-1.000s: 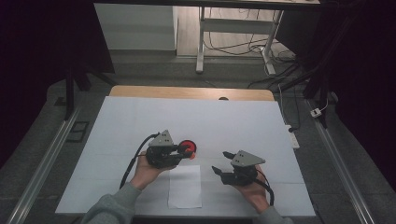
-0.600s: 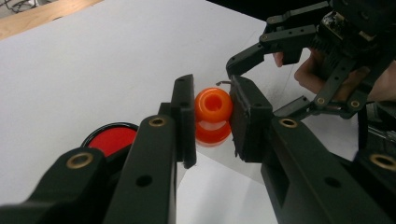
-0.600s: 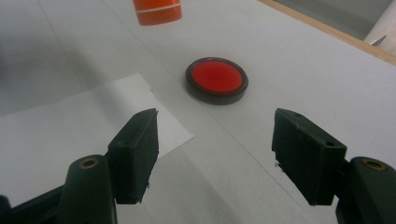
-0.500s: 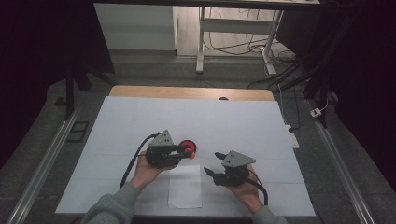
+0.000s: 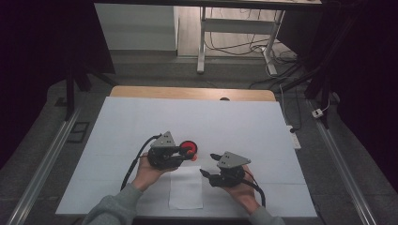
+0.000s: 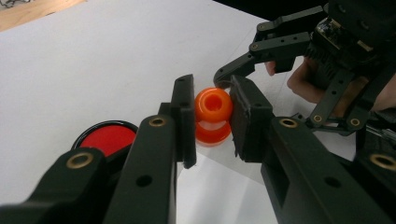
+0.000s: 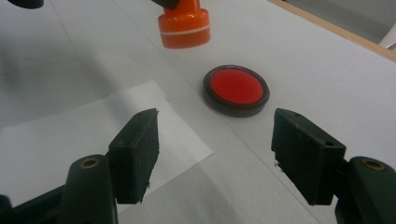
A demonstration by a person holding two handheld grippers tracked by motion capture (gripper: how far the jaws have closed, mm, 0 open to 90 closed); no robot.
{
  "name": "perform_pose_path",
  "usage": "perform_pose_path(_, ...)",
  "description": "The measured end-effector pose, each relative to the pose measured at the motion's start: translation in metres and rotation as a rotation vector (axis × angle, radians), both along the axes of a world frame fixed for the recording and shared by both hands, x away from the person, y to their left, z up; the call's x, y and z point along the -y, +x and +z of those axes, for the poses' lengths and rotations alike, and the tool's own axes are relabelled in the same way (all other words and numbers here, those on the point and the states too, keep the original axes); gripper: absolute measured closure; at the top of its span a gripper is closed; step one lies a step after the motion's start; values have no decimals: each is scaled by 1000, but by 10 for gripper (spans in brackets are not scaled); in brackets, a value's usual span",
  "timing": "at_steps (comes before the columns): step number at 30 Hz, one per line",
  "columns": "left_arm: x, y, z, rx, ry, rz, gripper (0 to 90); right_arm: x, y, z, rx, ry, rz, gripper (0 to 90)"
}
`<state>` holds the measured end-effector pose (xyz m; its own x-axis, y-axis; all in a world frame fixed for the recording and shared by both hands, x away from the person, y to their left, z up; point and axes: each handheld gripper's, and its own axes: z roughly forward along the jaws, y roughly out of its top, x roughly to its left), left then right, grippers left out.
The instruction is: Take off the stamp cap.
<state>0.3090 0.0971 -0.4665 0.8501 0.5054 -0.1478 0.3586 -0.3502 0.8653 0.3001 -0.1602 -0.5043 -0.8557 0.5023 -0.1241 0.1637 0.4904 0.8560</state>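
Observation:
My left gripper (image 5: 190,153) is shut on an orange stamp (image 6: 213,114) by its round knob and holds it just above the white table. Close beside it lies a round red ink pad (image 5: 189,146) with a black rim, also in the left gripper view (image 6: 108,137) and the right gripper view (image 7: 236,88). A white paper sheet (image 5: 186,190) lies flat near the front edge, between my hands. My right gripper (image 5: 208,164) is open and empty at the sheet's right side, jaws pointing left at the stamp (image 7: 184,25).
A white board (image 5: 244,122) covers the table, with a wooden strip (image 5: 187,92) along its far edge. Metal rails (image 5: 47,159) run along both sides. Cables and desk legs (image 5: 202,47) lie on the floor beyond.
My right gripper has moved a little left, toward the paper and the left gripper. The left gripper and its stamp have stayed put.

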Motion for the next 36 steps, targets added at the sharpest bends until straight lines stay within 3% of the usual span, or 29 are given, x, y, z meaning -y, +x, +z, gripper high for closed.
perform_pose_path(36,1,-1,-1,-5,-1,-7,721,-33,1,9,17,23,39,356)
